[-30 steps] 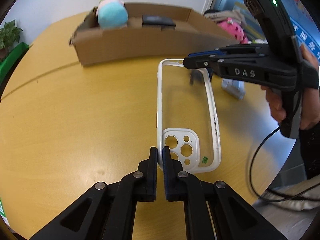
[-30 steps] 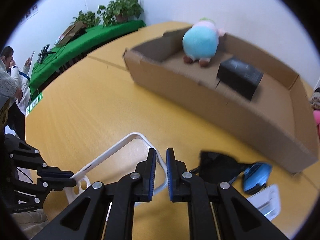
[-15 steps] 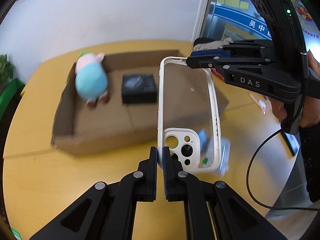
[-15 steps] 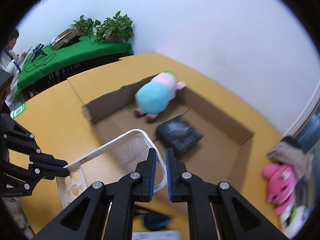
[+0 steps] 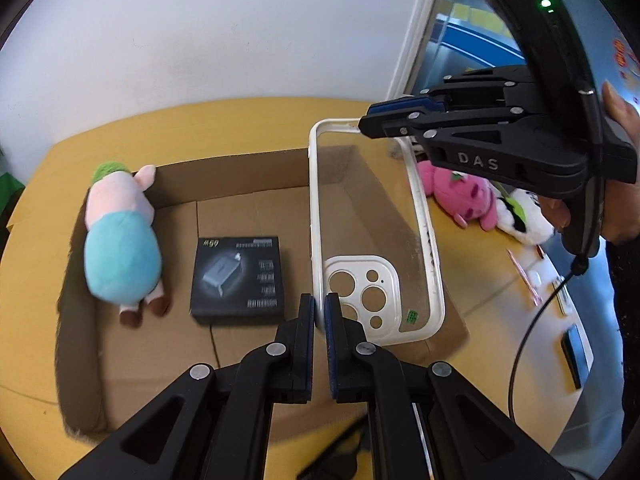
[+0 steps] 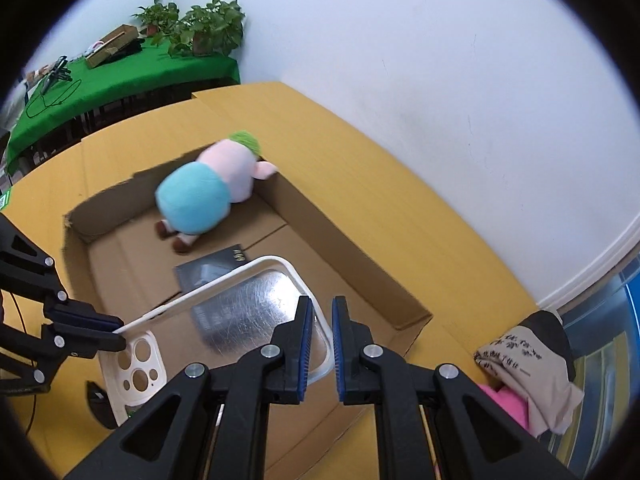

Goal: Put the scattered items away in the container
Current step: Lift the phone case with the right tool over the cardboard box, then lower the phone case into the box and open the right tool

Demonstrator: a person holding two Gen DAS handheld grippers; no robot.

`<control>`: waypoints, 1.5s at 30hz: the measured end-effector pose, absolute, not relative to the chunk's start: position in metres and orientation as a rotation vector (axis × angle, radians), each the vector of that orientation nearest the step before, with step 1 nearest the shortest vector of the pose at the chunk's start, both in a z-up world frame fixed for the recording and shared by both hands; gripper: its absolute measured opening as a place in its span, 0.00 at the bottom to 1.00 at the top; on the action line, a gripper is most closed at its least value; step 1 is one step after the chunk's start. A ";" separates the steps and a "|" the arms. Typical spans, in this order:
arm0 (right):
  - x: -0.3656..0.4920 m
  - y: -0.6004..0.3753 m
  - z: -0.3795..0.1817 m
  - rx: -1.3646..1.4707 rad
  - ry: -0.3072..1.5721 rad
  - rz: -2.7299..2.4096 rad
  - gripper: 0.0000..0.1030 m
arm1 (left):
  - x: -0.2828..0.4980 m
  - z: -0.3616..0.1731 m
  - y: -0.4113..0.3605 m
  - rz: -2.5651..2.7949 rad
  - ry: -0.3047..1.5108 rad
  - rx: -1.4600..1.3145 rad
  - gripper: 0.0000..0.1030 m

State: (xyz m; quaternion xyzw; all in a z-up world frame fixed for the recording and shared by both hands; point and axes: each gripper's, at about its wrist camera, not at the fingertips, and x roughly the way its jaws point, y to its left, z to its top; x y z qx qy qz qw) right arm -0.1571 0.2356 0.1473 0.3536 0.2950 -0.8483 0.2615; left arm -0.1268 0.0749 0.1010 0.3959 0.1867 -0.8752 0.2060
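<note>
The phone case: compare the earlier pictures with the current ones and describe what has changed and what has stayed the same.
The phone case, a second ago over bare table in front of the cardboard box, has been carried up and forward and now hangs over the box's inside. The left gripper and right gripper came with it. Unchanged: both stay clamped on opposite ends of the case; the plush toy and black box lie in the box as before.

The phone case, carried up off the table, now hangs over the cardboard box.
</note>
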 end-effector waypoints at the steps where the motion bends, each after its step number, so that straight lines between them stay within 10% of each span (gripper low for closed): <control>1: -0.166 0.238 0.146 0.960 0.794 -2.294 0.09 | -0.133 0.098 0.068 -2.434 0.536 1.105 0.04; 45: -0.318 0.246 -0.033 1.326 0.963 -2.009 0.11 | -0.286 -0.034 -0.010 -2.040 0.718 1.450 0.04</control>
